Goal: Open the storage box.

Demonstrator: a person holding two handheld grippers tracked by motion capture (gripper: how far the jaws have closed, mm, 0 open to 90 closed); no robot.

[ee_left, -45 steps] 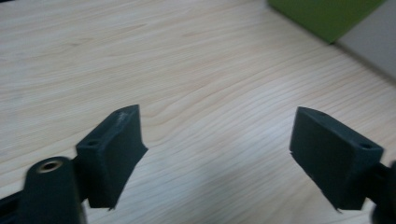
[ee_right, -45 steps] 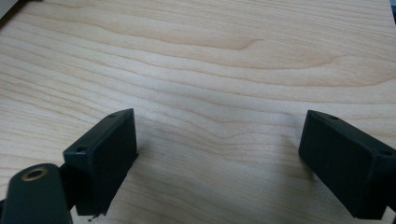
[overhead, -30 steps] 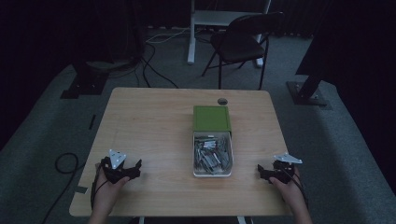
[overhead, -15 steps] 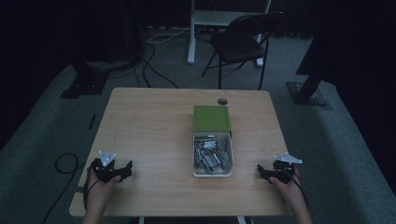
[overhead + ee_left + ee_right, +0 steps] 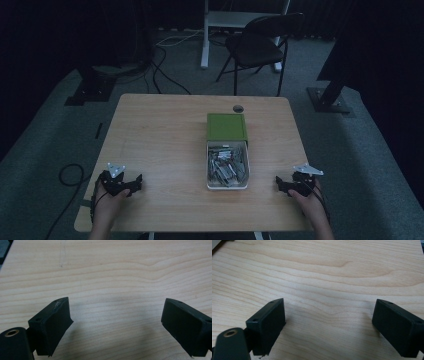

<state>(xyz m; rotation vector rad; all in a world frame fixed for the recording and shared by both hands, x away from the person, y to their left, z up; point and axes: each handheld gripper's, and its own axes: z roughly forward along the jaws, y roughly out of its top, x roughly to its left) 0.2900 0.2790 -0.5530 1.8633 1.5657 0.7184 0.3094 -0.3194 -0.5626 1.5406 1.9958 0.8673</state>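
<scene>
A white open box (image 5: 227, 186) with several small metal parts (image 5: 227, 165) sits on the wooden table (image 5: 160, 140), right of centre. Its green lid (image 5: 227, 127) lies just behind it. My left gripper (image 5: 134, 184) rests near the table's front left corner, well left of the box. In the left gripper view its jaws (image 5: 116, 305) stand wide apart over bare wood, open. My right gripper (image 5: 280, 185) rests near the front right corner, a short way right of the box. Its jaws (image 5: 329, 302) are also open over bare wood.
A round dark grommet (image 5: 238, 108) sits in the table behind the lid. Beyond the table stand a black folding chair (image 5: 260, 47) and a white desk frame (image 5: 205, 35). Cables (image 5: 70, 175) lie on the grey carpet at the left.
My left gripper has shifted a little to the left along the table's front edge. The right gripper and the box have stayed where they were.
</scene>
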